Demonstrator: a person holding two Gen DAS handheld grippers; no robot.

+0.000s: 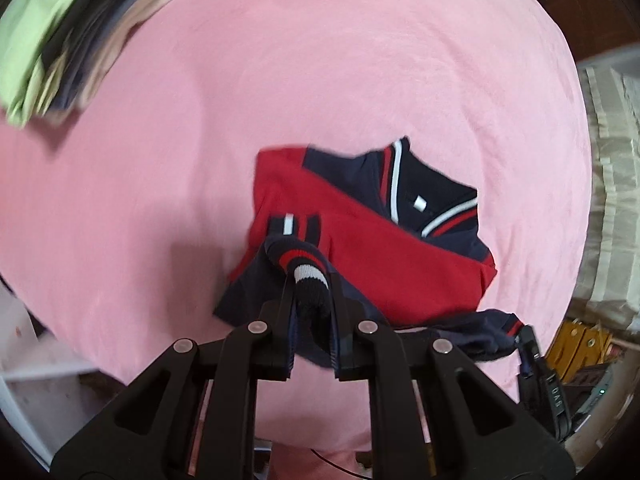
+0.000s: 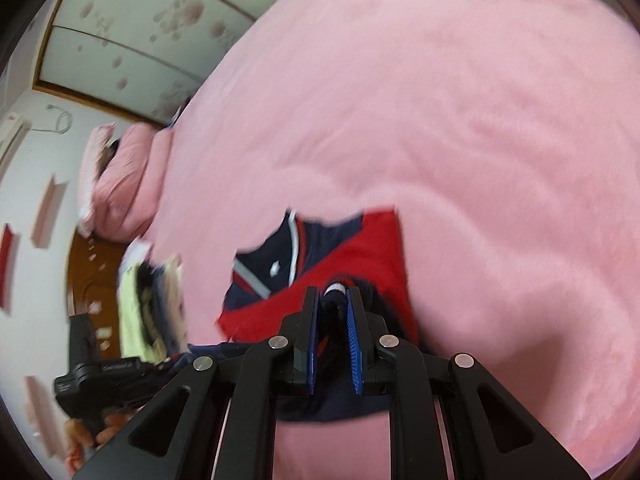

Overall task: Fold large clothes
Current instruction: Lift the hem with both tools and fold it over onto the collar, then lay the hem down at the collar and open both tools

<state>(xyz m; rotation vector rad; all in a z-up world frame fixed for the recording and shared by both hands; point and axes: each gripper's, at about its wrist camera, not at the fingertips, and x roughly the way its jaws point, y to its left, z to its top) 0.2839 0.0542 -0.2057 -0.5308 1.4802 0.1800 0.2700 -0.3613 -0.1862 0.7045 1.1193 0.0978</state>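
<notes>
A red and navy polo shirt (image 1: pixel 384 252) with a white-striped collar lies partly folded on the pink bed cover (image 1: pixel 320 60). My left gripper (image 1: pixel 310 280) is shut on its navy hem and a striped cuff, held a little above the bed. My right gripper (image 2: pixel 333 300) is shut on navy fabric of the same shirt (image 2: pixel 360 256), at the other hem corner. The right gripper (image 1: pixel 532 344) also shows in the left wrist view, gripping a navy corner. The left gripper's body (image 2: pixel 104 376) shows at the left of the right wrist view.
A stack of folded clothes (image 1: pixel 60 40), light green on top, lies on the bed to the far left; it also shows in the right wrist view (image 2: pixel 148 308). Pink pillows (image 2: pixel 120 180) lie at the bed's head. The bed's edge and furniture (image 1: pixel 612 200) are to the right.
</notes>
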